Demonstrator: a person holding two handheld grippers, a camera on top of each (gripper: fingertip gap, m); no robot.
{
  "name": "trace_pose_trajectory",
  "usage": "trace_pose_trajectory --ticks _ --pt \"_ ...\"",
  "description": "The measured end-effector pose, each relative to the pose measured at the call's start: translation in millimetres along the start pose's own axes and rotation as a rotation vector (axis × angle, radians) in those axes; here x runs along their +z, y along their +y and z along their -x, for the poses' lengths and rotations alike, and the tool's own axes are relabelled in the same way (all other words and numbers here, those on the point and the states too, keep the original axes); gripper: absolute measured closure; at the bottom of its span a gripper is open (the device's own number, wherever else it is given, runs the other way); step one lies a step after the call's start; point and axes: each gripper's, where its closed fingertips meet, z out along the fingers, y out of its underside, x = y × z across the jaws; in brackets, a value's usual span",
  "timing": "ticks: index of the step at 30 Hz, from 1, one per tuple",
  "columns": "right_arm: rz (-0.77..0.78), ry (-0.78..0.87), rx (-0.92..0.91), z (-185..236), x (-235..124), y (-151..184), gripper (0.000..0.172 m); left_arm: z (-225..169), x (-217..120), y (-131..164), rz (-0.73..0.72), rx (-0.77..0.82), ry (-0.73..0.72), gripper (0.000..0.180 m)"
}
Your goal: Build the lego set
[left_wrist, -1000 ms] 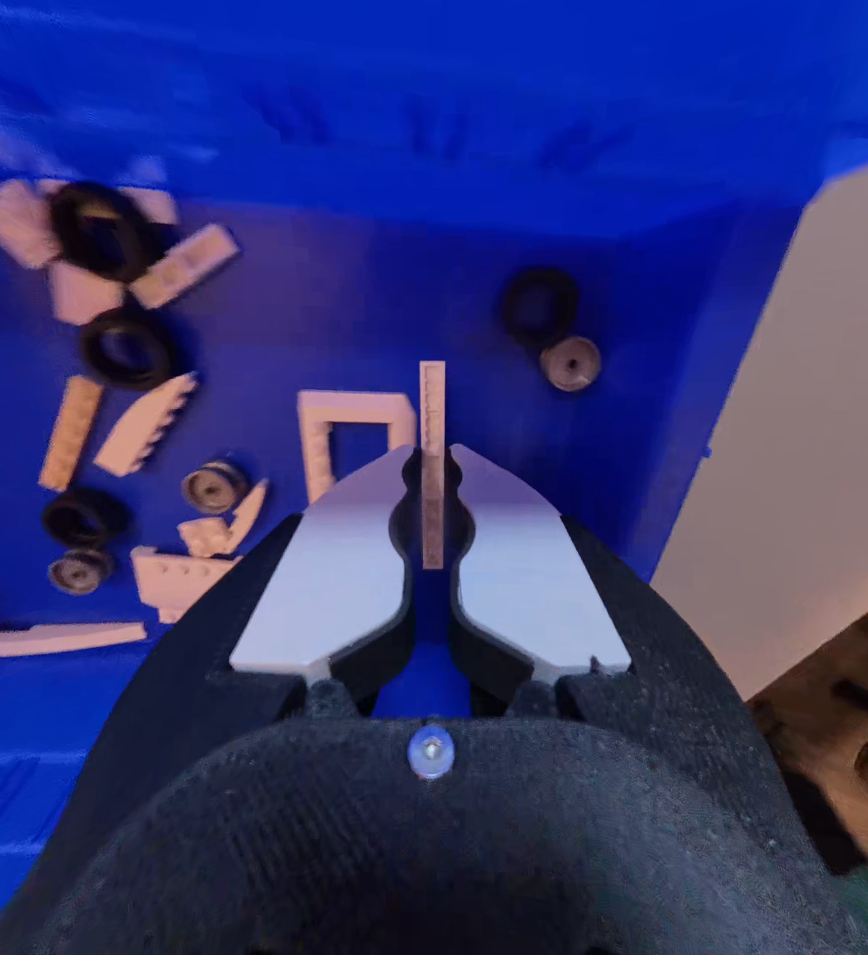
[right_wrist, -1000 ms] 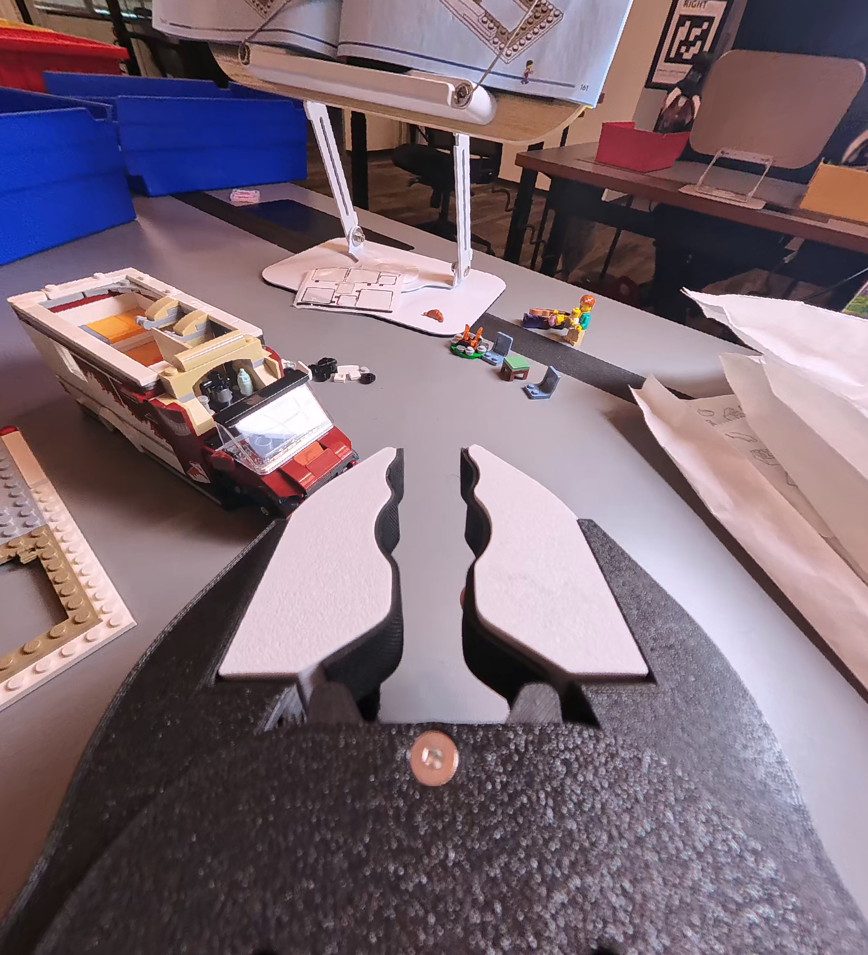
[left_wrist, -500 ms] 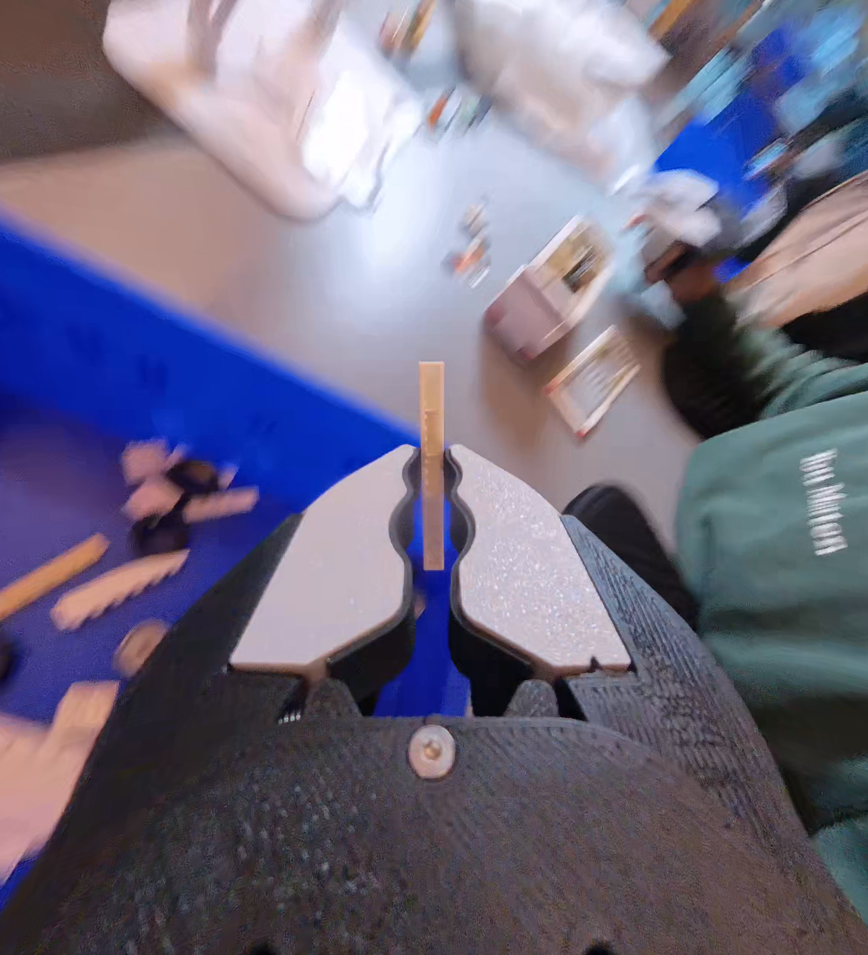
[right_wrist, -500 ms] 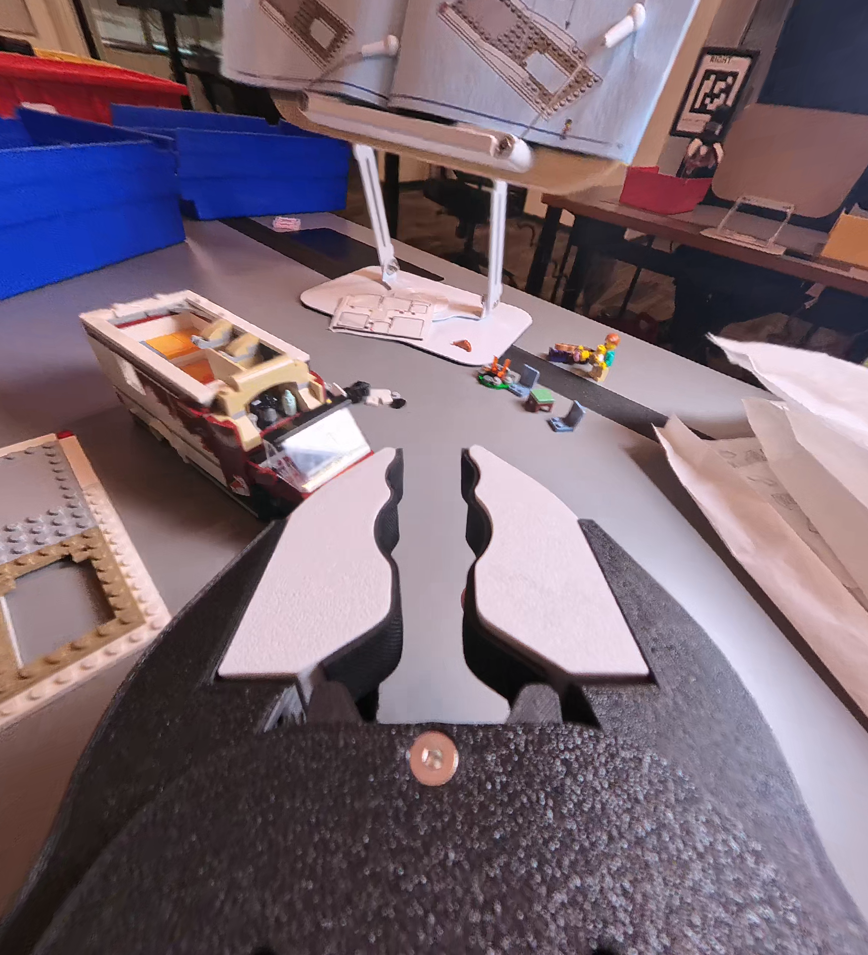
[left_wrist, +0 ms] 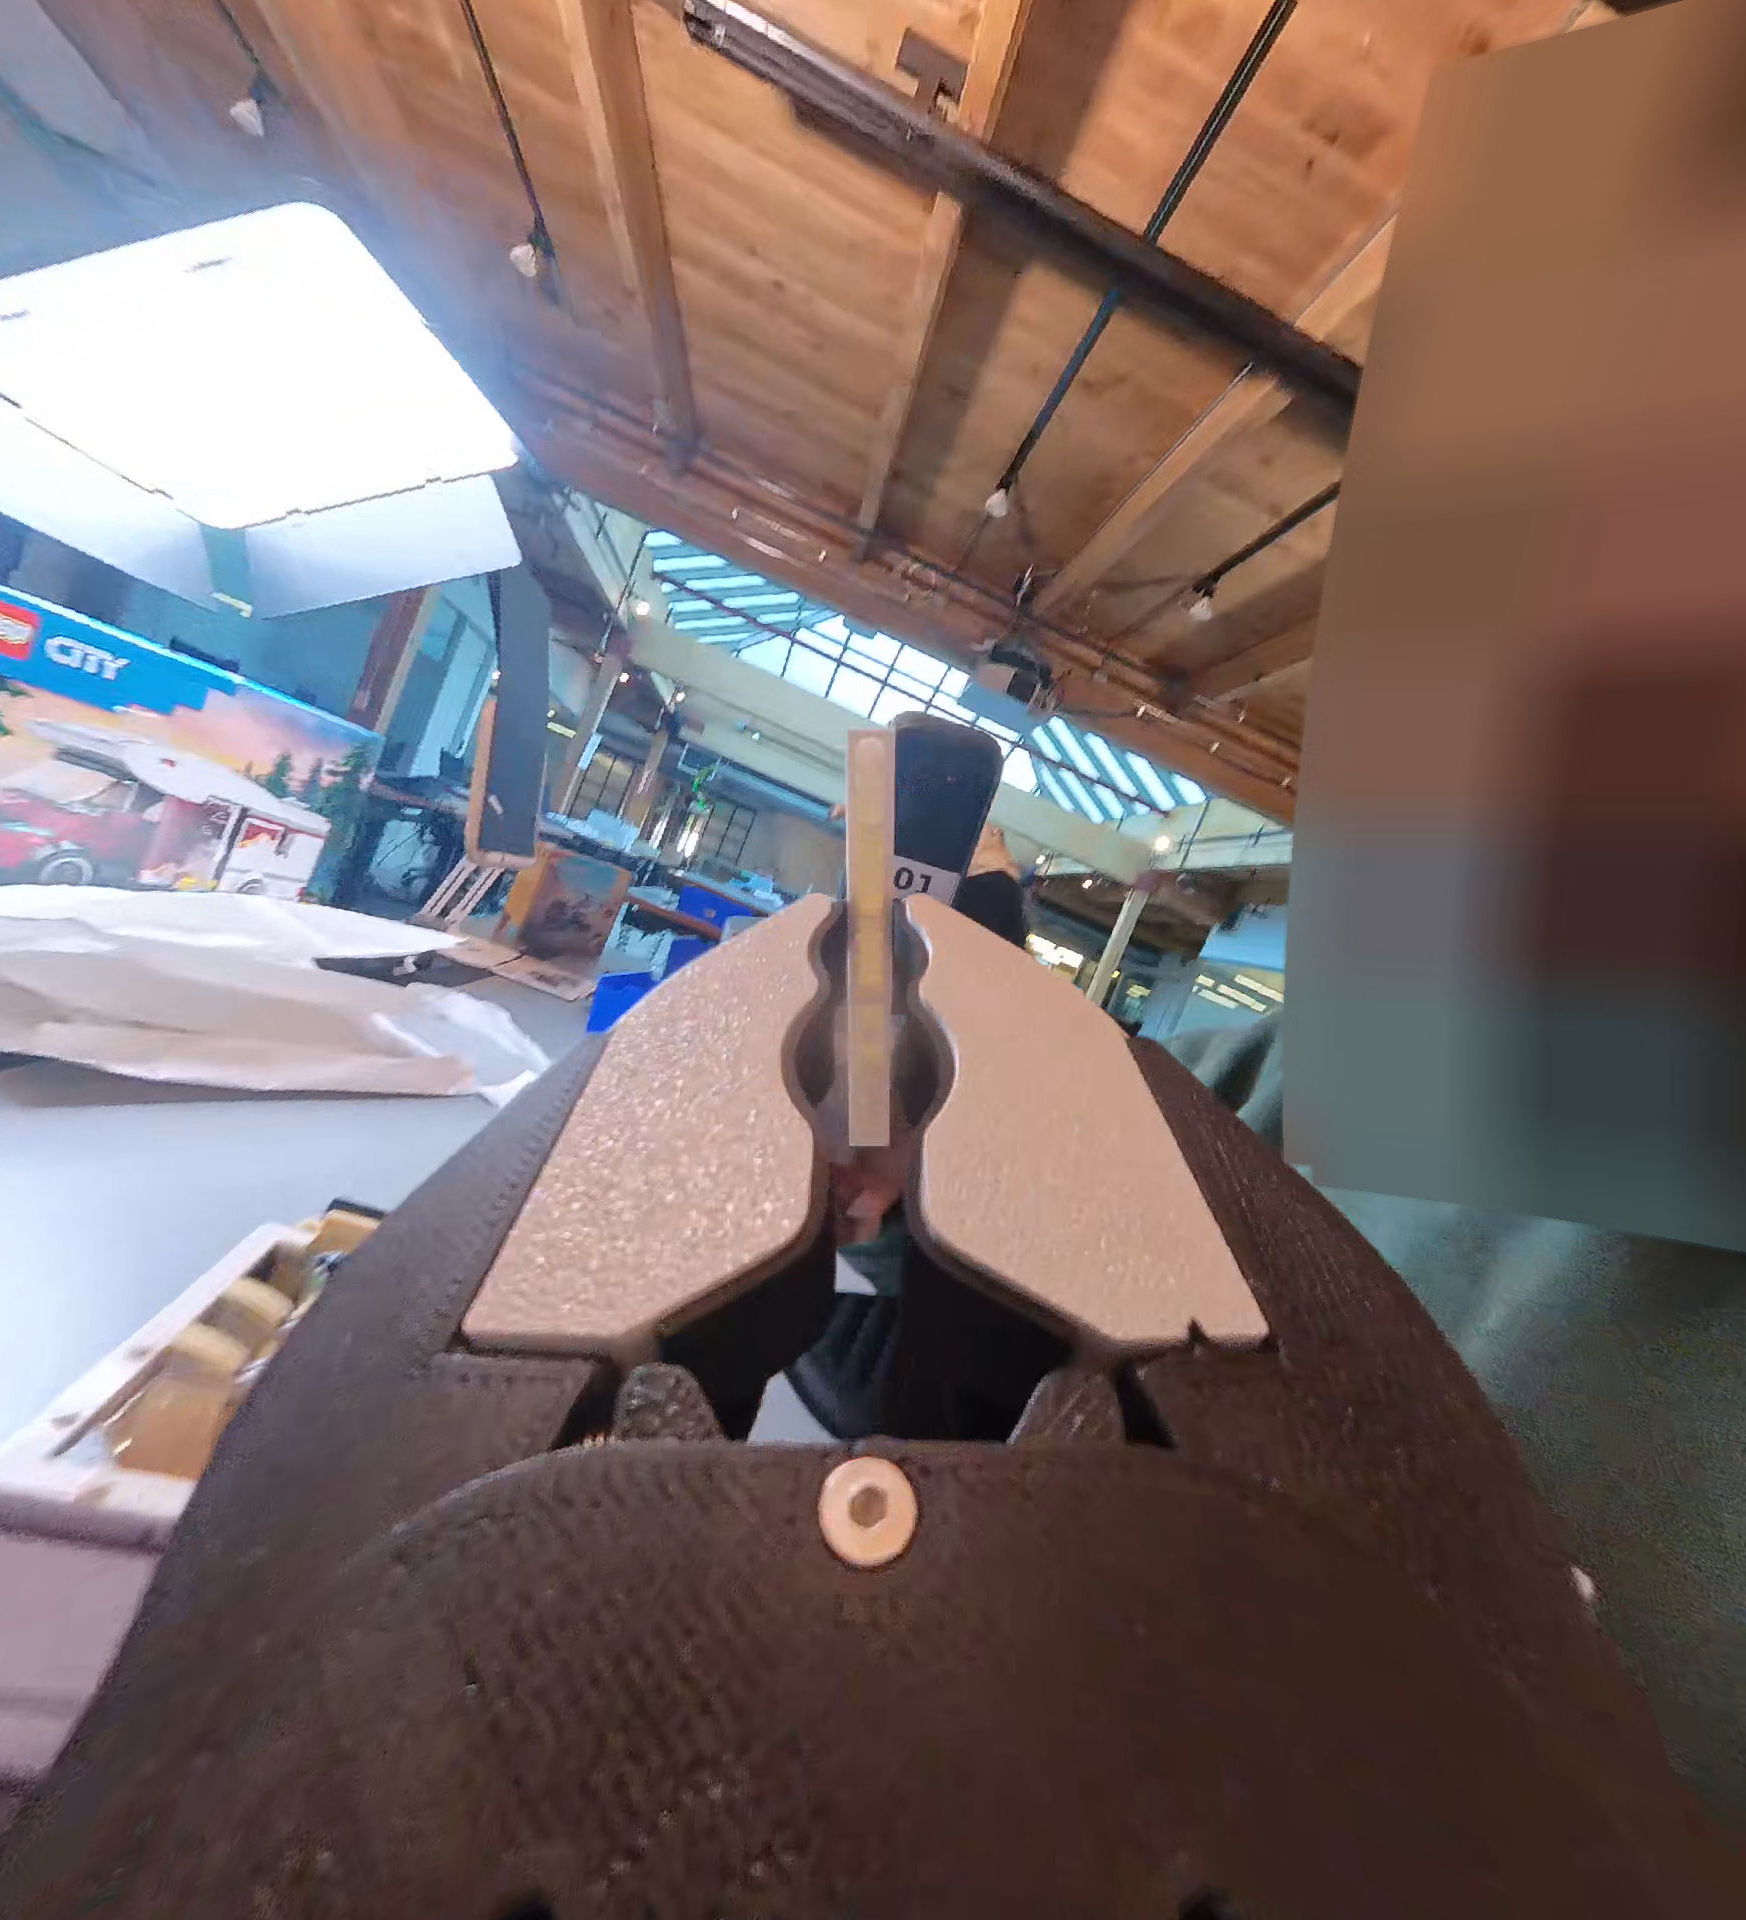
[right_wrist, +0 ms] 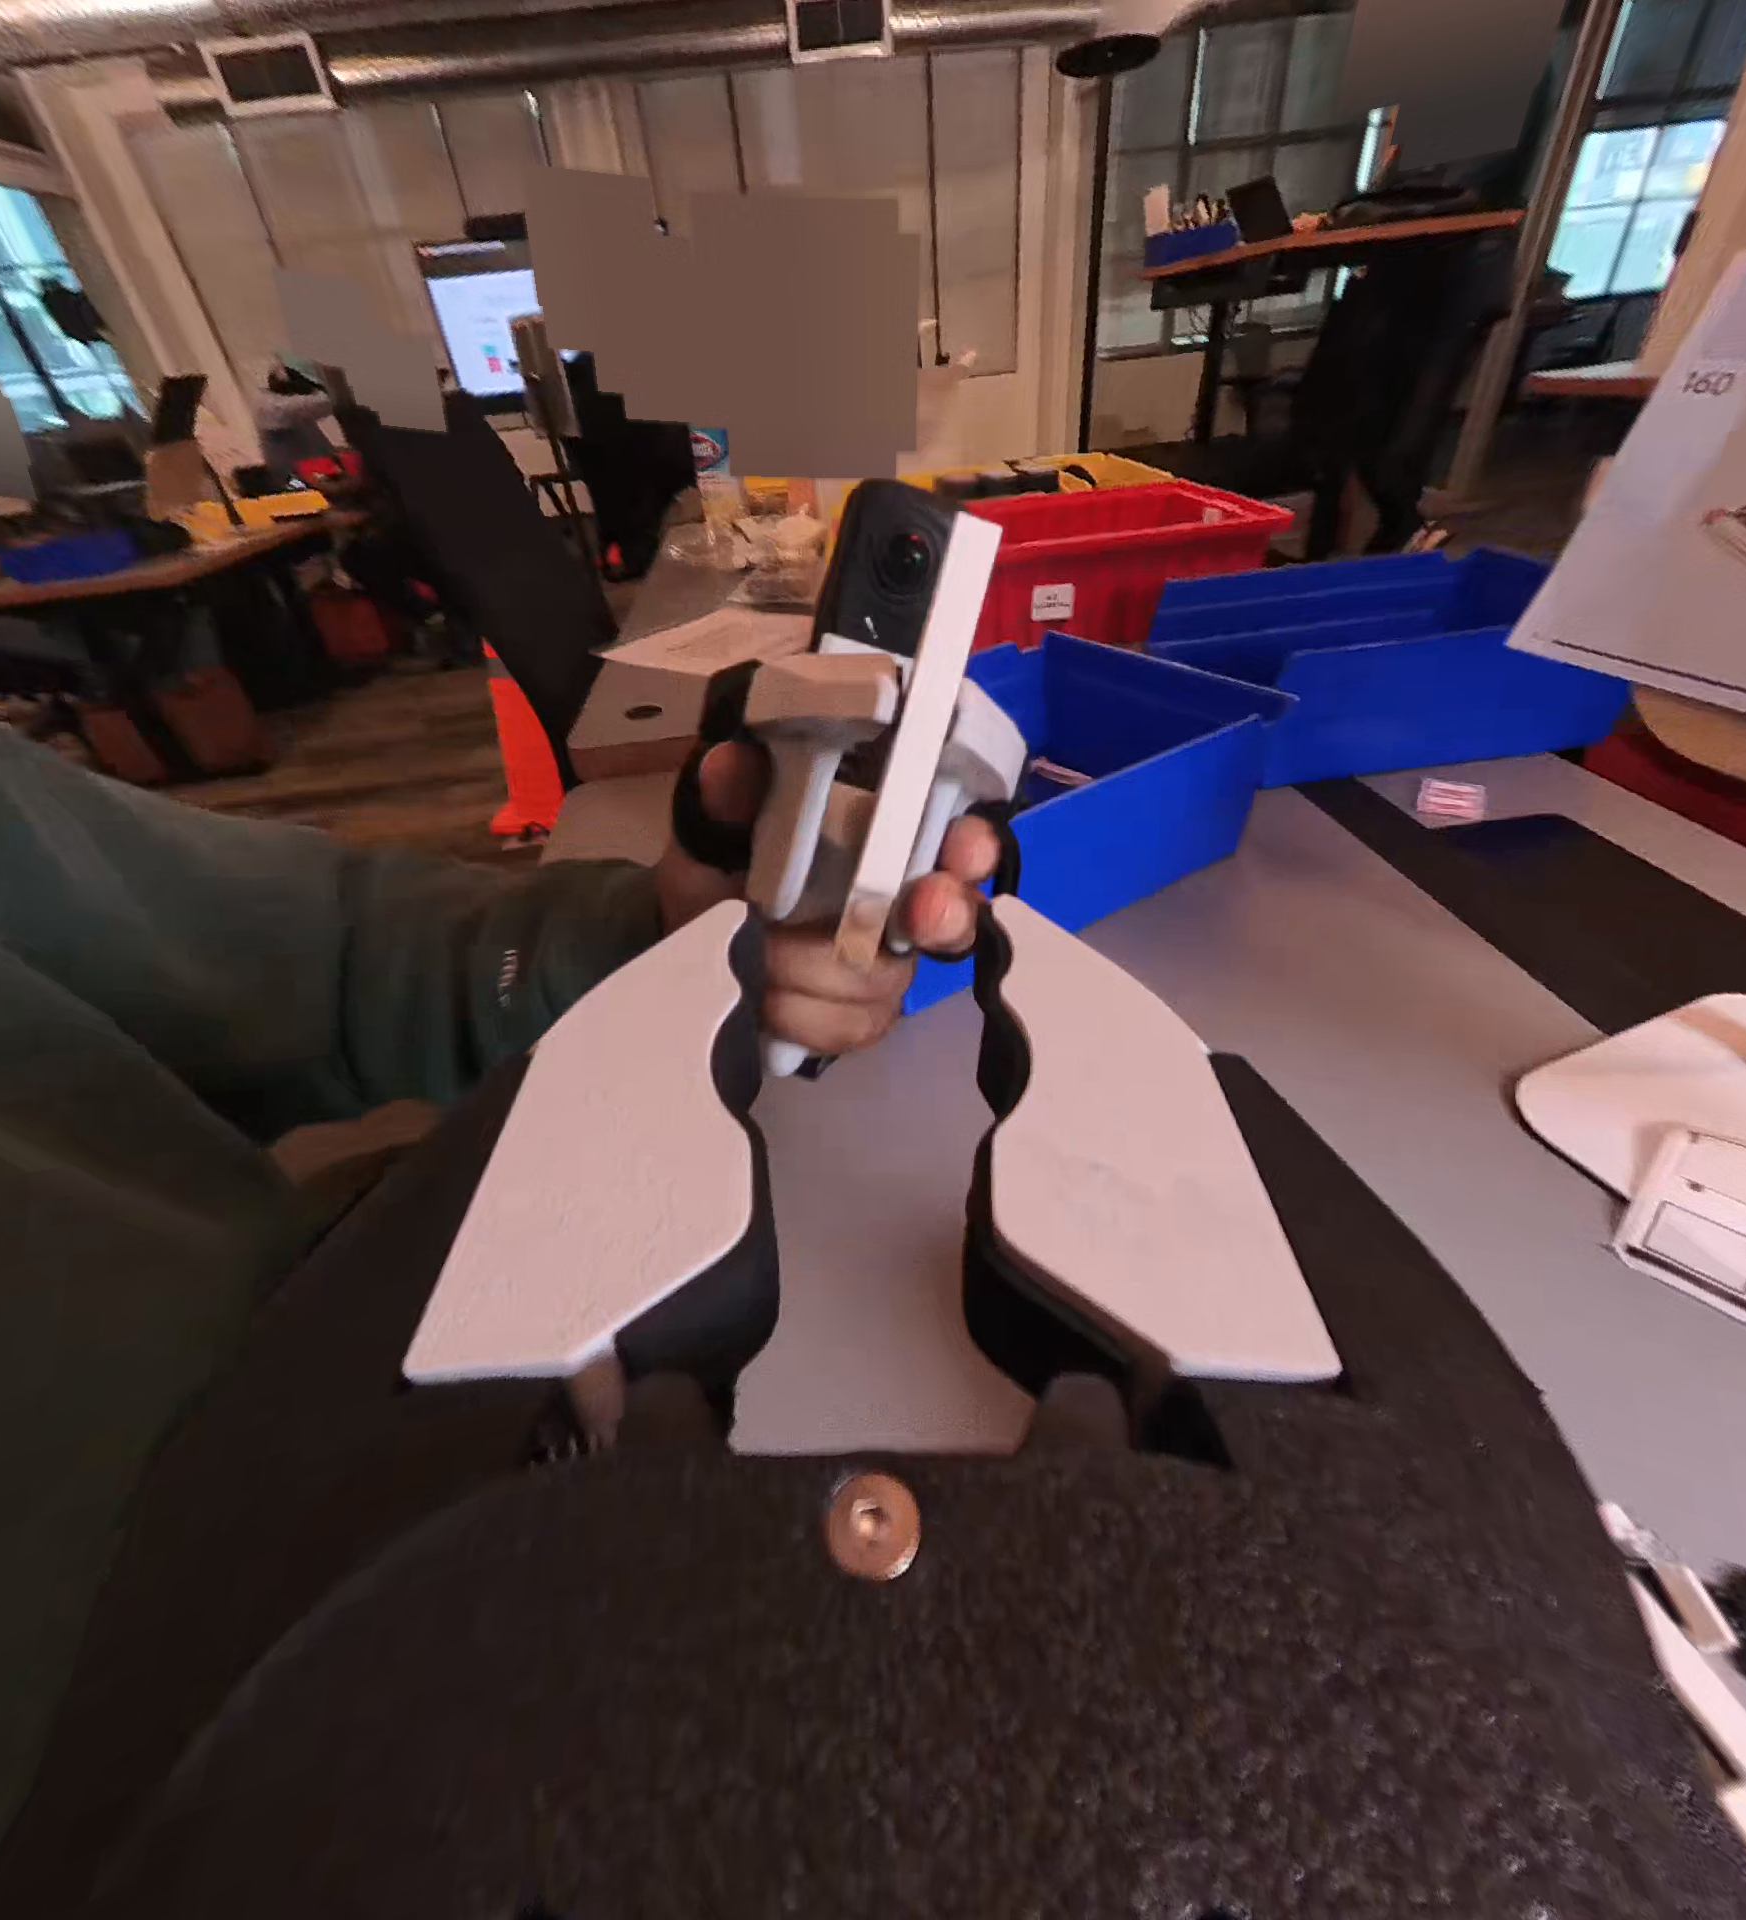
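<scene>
Up and out of the blue bin comes my left gripper [left_wrist: 869, 935], now tilted toward the wooden ceiling [left_wrist: 952, 312], and my right gripper [right_wrist: 864, 956] has swung round from the model camper to face it, jaws spread wider than a second ago. Closest in, my left pads are clenched on a thin tan strip [left_wrist: 869, 914], edge-on and standing up past the fingertips. From my right view that same piece shows as a long pale flat plate [right_wrist: 926, 727], tilted, pinched in the left gripper [right_wrist: 879, 748] with a hand [right_wrist: 827, 987] wrapped around the handle just beyond my open right fingertips; nothing sits between my right pads. Beside that, the grey table [right_wrist: 1368, 987], then blue bins [right_wrist: 1212, 769], then a red bin [right_wrist: 1108, 561]. On the left view, crumpled white paper [left_wrist: 173, 987] lies on the table, with a toy set box [left_wrist: 121, 769] farther back.
</scene>
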Motion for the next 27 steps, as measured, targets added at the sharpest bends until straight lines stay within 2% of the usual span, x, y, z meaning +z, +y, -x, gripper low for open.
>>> trace_pose_trajectory --ticks 2,3,4,7,10,12,15,18,19,23,25,27 --pt "0.032 0.035 -0.030 -4 7 2 0.146 0 7 7 -0.029 -0.005 0.019 0.173" --pt "0.022 0.022 -0.039 -2 7 1 0.160 1 9 12 -0.032 0.006 0.013 0.172" --pt "0.031 0.016 -0.042 -1 6 3 0.162 -1 8 13 -0.053 0.007 0.028 0.173" --pt "0.144 0.018 -0.071 -8 -8 22 0.164 5 3 29 0.031 0.062 -0.040 0.172" --pt "0.404 0.054 -0.102 -25 -46 67 0.164 4 -16 22 0.087 0.135 -0.124 0.152" --pt "0.647 0.147 -0.130 -50 -92 108 0.164 8 -39 10 0.153 0.267 -0.263 0.152" --pt "0.949 0.274 -0.055 -81 -166 160 0.164 27 -92 -22 0.308 0.500 -0.621 0.162" --pt "1.032 0.338 0.072 -92 -205 193 0.164 45 -177 -85 0.443 0.727 -1.114 0.165" --pt "1.048 0.347 0.097 -93 -211 201 0.164 44 -202 -106 0.466 0.755 -1.235 0.166" --pt "1.026 0.382 0.107 -94 -214 213 0.164 44 -276 -147 0.652 0.687 -1.484 0.162" --pt "1.015 0.391 0.111 -95 -216 214 0.163 52 -307 -149 0.799 0.635 -1.554 0.162" --pt "0.988 0.393 0.116 -94 -216 213 0.153 63 -337 -140 0.972 0.543 -1.594 0.160"
